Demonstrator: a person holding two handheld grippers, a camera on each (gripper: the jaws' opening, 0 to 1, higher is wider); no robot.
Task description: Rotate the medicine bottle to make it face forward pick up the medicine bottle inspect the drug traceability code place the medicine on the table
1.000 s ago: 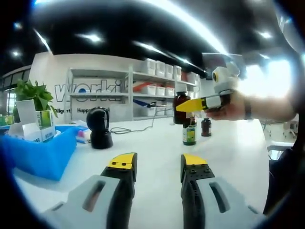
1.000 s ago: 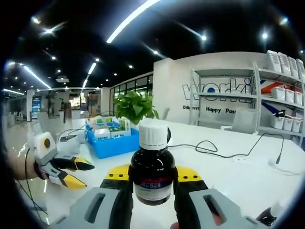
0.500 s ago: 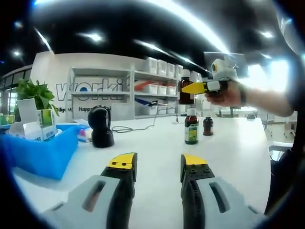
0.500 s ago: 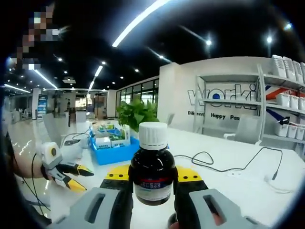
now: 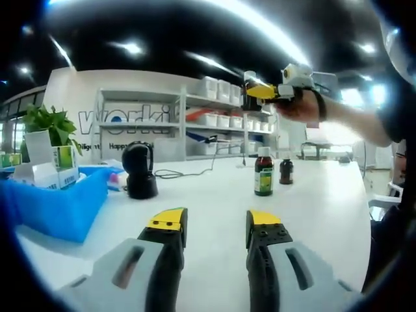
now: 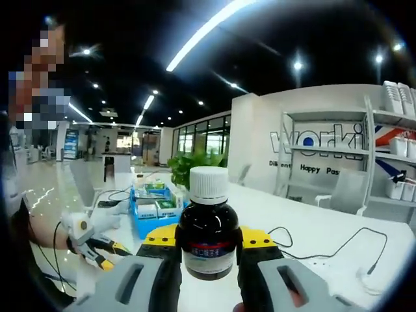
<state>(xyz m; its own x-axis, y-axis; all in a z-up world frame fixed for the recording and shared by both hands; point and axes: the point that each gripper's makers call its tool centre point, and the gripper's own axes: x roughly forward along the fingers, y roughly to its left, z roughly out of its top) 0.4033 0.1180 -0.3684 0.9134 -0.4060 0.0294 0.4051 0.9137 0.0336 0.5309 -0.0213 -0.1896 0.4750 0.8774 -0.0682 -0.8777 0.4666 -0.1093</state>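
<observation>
Medicine bottle [image 6: 208, 234] upright — cap up — in right gripper [image 6: 208, 242]

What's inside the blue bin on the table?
The blue bin holds small white and green boxes, standing above its rim. In the right gripper view more boxes fill it. Anything beneath them is covered by the wall and boxes.

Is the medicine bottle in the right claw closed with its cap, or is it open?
Closed. The medicine bottle stands upright between the jaws of the right claw, and its white cap sits on the neck.
</observation>
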